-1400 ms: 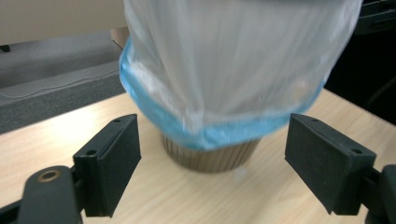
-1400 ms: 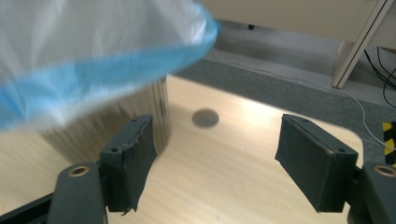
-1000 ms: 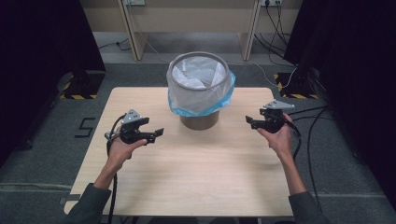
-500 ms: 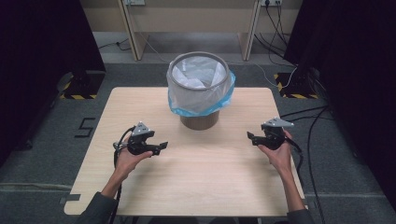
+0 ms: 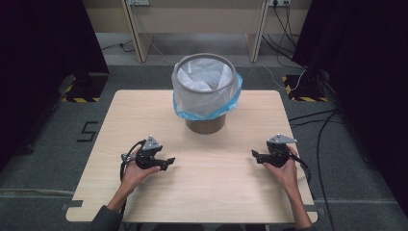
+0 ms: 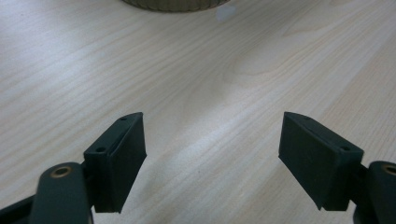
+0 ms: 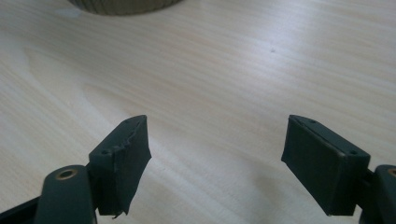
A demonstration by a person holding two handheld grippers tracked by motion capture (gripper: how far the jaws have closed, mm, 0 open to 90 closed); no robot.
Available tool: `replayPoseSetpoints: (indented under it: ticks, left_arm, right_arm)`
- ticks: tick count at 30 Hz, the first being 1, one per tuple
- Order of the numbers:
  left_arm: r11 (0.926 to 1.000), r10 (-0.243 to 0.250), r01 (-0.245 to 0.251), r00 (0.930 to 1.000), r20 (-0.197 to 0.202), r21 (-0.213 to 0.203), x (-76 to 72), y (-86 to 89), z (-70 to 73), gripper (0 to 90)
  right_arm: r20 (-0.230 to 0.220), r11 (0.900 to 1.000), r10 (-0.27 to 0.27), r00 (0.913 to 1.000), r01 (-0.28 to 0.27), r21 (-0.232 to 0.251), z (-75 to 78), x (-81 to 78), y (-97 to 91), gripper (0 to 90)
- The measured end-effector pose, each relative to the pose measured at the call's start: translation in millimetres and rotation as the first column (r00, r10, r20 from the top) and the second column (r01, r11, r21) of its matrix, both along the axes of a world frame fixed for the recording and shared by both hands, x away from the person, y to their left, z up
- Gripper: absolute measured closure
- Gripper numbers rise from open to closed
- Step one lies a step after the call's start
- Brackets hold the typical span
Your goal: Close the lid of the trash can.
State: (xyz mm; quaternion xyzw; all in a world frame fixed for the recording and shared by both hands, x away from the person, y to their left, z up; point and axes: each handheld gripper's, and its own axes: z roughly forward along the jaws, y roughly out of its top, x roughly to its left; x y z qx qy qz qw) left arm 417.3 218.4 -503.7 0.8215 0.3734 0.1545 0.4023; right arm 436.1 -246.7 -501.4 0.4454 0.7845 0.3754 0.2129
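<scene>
A round bin (image 5: 206, 126) lined with a white and blue plastic bag (image 5: 190, 103) stands at the far middle of the wooden table (image 5: 211, 192). My left gripper (image 5: 168, 161) hovers low over the table's left front, open with nothing between its jaws, which have just been closing slightly. My right gripper (image 5: 255, 155) is low over the right front, also open and empty, and its jaws have just been opening wider. The left gripper view shows my left gripper (image 6: 212, 116) above bare wood, with the bin's base (image 6: 177, 3) ahead. In the right gripper view, my right gripper (image 7: 217, 120) faces the same base (image 7: 123, 5).
Dark curtains flank the table on both sides. Cables (image 5: 312, 125) trail across the grey floor at the right, and wooden furniture legs (image 5: 134, 33) stand beyond the bin. Yellow-black striped floor plates (image 5: 79, 98) sit at either side.
Both hands have come down and toward the table's front edge, away from the bin. Both grippers stay empty.
</scene>
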Motion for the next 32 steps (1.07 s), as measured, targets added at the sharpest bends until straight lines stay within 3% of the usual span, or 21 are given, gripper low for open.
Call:
replayPoseSetpoints:
  ticks: [2, 5, 9, 13, 18, 32]
  left_arm:
    - [1.0000, -0.003, 0.003, 0.9999, -0.012, 0.003, -2.5, -0.6, -4.5, 22.3]
    - [0.9989, -0.005, 0.007, 0.9995, -0.032, 0.046, -5.2, 0.3, -10.9, 22.4]
    - [0.9992, -0.006, 0.008, 0.9990, -0.044, 0.040, -11.8, 0.5, -15.7, 22.2]
    - [0.9995, 0.015, -0.014, 0.9997, -0.021, 0.028, -20.1, 2.9, -18.3, 21.2]
    - [0.9988, 0.013, -0.013, 0.9998, -0.011, 0.048, -29.3, 4.3, -18.8, 19.8]
    - [0.9988, 0.014, -0.013, 0.9998, -0.011, 0.047, -29.7, 4.2, -19.0, 19.5]
  right_arm:
    - [-0.006, 0.9999, 0.013, 0.9999, -0.013, -0.011, -4.5, -3.6, 2.9, 22.2]
    - [-0.030, 0.9995, 0.024, 0.9993, -0.024, -0.019, -9.9, -9.1, 7.3, 22.0]
    - [-0.042, 0.9977, 0.031, 0.9986, -0.033, -0.059, -13.4, -15.2, 11.6, 20.9]
    - [-0.059, 0.9982, 0.032, 0.9977, -0.035, -0.048, -13.6, -21.2, 12.3, 20.4]
    - [-0.068, 0.9982, 0.033, 0.9971, -0.036, -0.047, -14.1, -27.2, 11.4, 17.4]
    - [-0.067, 0.9981, 0.035, 0.9972, -0.038, -0.048, -14.4, -27.4, 11.6, 16.3]
